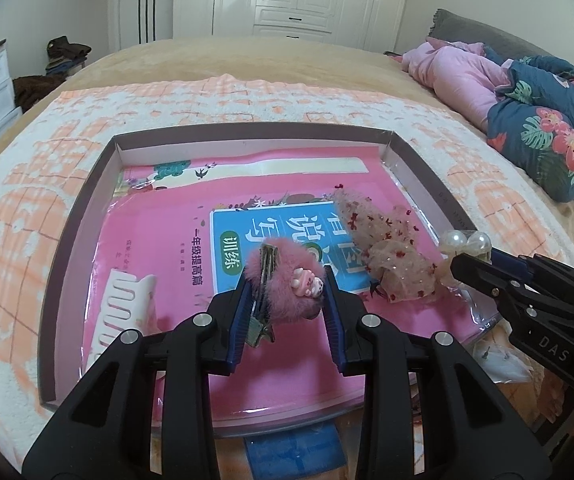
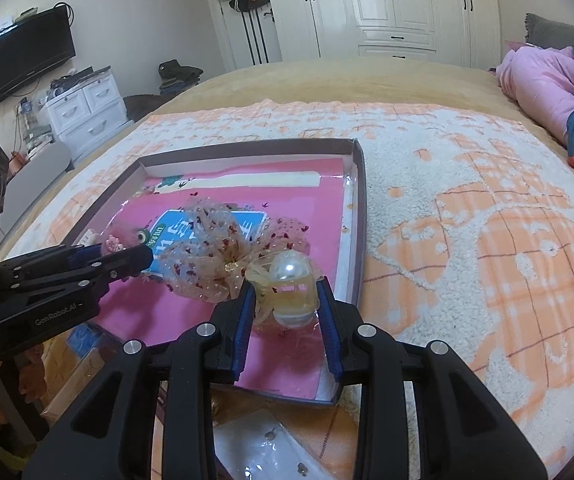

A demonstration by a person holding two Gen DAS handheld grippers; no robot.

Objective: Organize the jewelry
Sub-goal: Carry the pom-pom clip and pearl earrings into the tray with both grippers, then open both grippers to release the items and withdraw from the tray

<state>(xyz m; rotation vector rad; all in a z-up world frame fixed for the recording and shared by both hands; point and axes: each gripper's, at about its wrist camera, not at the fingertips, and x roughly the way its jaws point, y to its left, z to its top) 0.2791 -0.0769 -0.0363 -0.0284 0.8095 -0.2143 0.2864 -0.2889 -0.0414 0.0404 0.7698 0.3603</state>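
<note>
Both grippers clamped on hair accessories over the tray.

Left gripper [image 1: 287, 300] pinches a pink fuzzy hair clip [image 1: 285, 280]; right gripper [image 2: 285, 300] squeezes a pearl claw clip [image 2: 291, 286]. Sheer bow [image 2: 223, 256] just beside it at 10 o'clock; white comb [image 1: 121, 312] at the left gripper's 9. All above the pink book [image 1: 191, 264] in the shallow tray [image 1: 247, 130], on a blanket [image 2: 467, 240].

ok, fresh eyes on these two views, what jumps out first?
The left tool is shut on a fluffy pink hair clip over the pink book in the shallow box. Beside it, the right tool is shut on a pearl clip, next to a sheer speckled bow.
</note>
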